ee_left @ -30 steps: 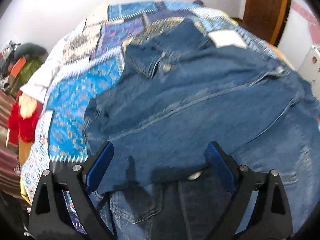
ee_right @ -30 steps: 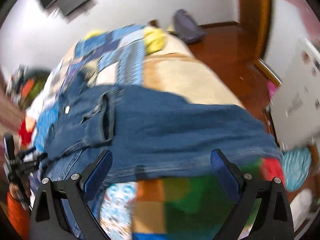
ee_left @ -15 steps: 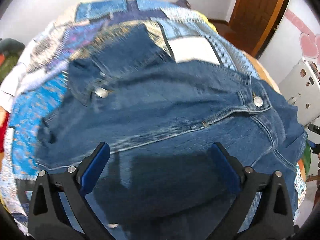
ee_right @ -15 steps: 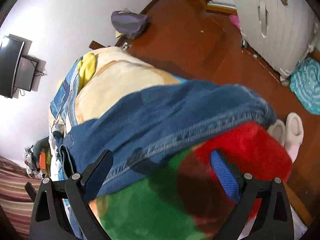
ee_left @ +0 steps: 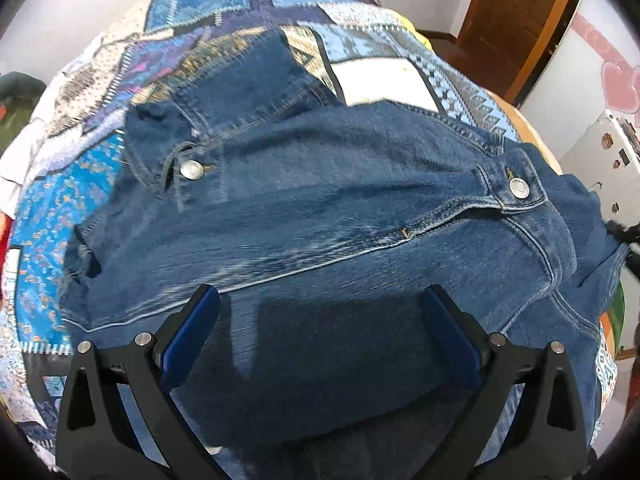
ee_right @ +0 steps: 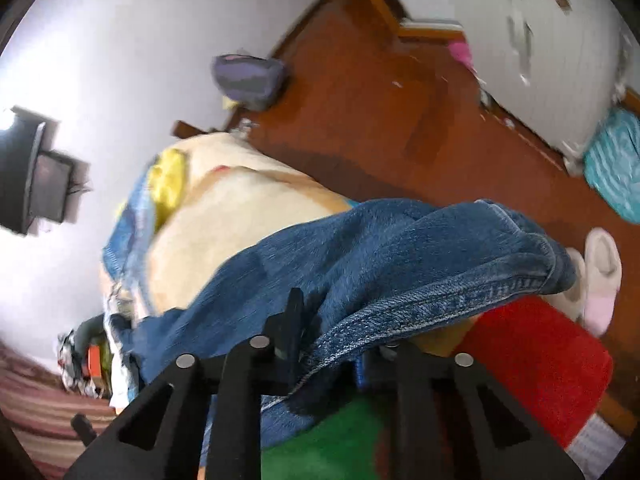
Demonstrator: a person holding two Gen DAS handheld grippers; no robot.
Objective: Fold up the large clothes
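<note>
Denim jacket lies spread across the patchwork quilt on the bed, one edge draped over the bed's side above the red and green blanket. Biggest risk, as I read it: the whole jacket gets dragged instead of folded, since only one corner is held and heavy denim will slide on the quilt if that side is pulled without the other pinned. Next risk: the draped hem slips off the bed toward the wood floor, where the slippers sit just below. Smaller risk: the right tongs look to have a thin bite, only the stitched hem edge runs between the jaws, so a sharp tug could pop it out. The left tongs hang wide open over the lower body of the jacket, gripping nothing; if they close where they are they would bunch flat cloth, not a seam. The metal buttons could snag a fold line. Versus half a second ago: the right tongs were spread wide with the hem lying ahead of them, now they're clamped on it; the right view has swung further toward the floor. Left view barely changed, and those tongs are as open as they were.
</note>
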